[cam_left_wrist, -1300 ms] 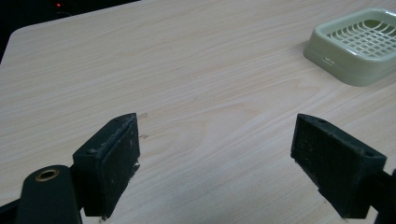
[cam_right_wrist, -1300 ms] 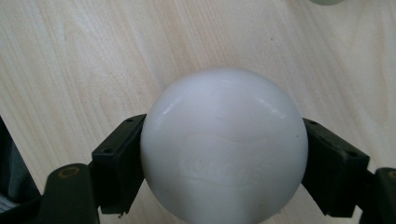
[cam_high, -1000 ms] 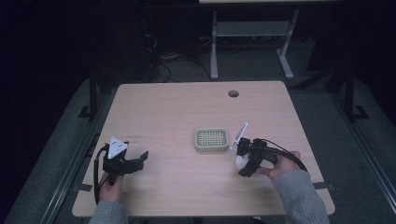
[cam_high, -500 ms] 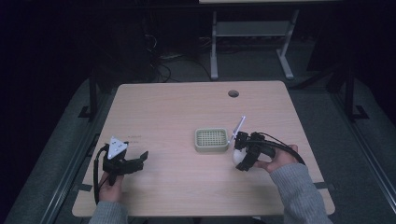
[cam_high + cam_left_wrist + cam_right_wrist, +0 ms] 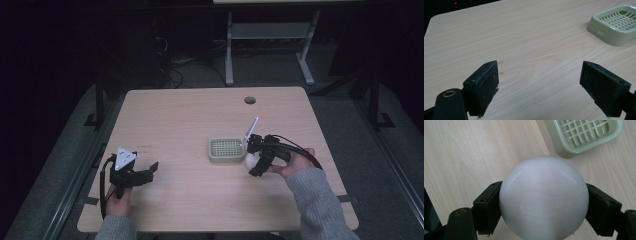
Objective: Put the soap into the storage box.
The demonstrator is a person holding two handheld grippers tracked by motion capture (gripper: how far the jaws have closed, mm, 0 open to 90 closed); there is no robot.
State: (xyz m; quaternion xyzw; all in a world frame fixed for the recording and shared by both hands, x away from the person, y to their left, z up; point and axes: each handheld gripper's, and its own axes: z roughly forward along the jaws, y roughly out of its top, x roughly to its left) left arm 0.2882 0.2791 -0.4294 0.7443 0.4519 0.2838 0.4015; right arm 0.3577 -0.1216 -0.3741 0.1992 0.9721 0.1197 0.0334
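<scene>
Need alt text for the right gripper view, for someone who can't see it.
A smooth white ball is clamped between the right tool's two black jaws, just above a pale wooden table. A light green slotted tray sits on the table beyond the ball, at the upper right.

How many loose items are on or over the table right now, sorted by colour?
White: 1, the rounded soap bar gripped in the right claw.
Pale green: 1, the slotted soap dish on the table.
Total: 2.
The left claw is open with nothing between its jaws.
</scene>
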